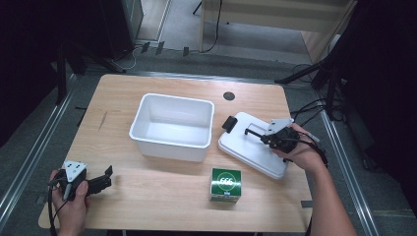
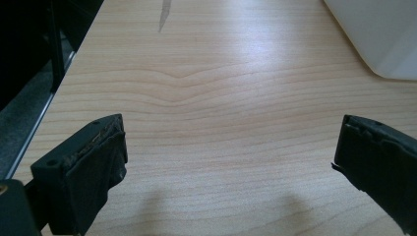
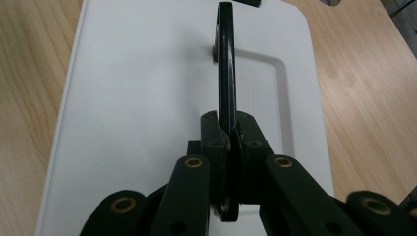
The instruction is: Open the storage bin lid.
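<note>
The right gripper (image 1: 259, 136) is clamping its jaws on the black handle (image 3: 226, 64) of a white bin lid (image 1: 246, 147), which is lying flat near the right edge of the wooden table (image 1: 147, 196), just beside the right wall of the white plastic bin (image 1: 173, 126). In the right gripper view the thin handle is standing on edge between the two pads, pressed from both sides, with the lid spreading out beneath it. The left gripper (image 1: 101, 181) is sitting at the table's near left corner in the person's left hand (image 1: 74, 206), its jaws spread wide apart over bare wood with nothing between them. A green box (image 1: 225, 184) is standing near the front edge, just below the lid and apart from it.
</note>
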